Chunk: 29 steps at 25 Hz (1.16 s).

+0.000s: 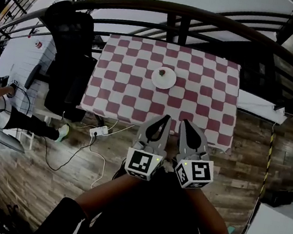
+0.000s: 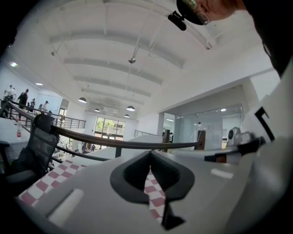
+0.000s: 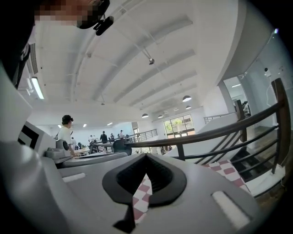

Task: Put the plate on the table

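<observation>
A small white plate with a small dark item on it rests near the middle of the table covered in a red-and-white checked cloth. Both grippers hover side by side over the table's near edge, well short of the plate. My left gripper is shut with nothing in it, and my right gripper is shut and empty too. In the left gripper view the gripper has its jaws together, and the checked cloth shows through the slit. The right gripper view shows that gripper the same way.
A curved dark railing runs behind the table. A black office chair stands at the table's left side. A power strip and cables lie on the wooden floor. A seated person's leg reaches in from the left.
</observation>
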Tool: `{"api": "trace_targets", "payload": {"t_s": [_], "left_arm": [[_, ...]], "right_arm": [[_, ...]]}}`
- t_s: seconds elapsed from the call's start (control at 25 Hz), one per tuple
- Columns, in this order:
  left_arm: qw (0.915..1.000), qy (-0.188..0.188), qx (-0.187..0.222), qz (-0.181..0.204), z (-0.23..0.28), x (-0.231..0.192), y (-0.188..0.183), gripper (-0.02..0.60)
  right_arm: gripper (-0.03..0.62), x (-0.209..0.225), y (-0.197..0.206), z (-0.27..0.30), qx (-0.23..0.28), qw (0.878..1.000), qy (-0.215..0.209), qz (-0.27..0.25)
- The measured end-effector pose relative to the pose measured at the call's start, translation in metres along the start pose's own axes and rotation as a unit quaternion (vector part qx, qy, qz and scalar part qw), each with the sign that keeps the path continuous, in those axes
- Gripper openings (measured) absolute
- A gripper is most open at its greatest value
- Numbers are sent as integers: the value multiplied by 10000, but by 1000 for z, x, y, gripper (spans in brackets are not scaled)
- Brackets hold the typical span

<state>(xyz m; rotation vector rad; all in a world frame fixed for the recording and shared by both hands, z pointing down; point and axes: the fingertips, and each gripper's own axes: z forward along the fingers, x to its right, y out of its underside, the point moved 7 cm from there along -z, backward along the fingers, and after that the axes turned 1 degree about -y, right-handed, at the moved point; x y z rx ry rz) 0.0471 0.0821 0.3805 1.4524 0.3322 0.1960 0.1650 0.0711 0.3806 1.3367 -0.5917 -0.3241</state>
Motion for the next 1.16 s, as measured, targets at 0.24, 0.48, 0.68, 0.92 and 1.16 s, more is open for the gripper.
{"api": "trace_targets", "payload": {"t_s": [0.24, 0.48, 0.68, 0.92, 1.16], "left_arm": [[9999, -123, 66, 8, -20, 18, 11, 8], [9999, -134, -7, 28, -30, 24, 20, 8], [9999, -116, -34, 82, -36, 30, 22, 8], [9999, -61, -109, -50, -42, 33, 25, 8], [9999, 8, -129, 76, -43, 41, 25, 8]], "right_arm": [[-2, -16, 6, -17, 3, 9984, -170, -539], [-2, -21, 16, -27, -163, 9968, -134, -767], [-2, -26, 18, -35, -173, 9954, -100, -933], [-2, -27, 22, -43, -256, 9934, 26, -1115], [-2, -29, 21, -49, -238, 9910, 96, -1310]]}}
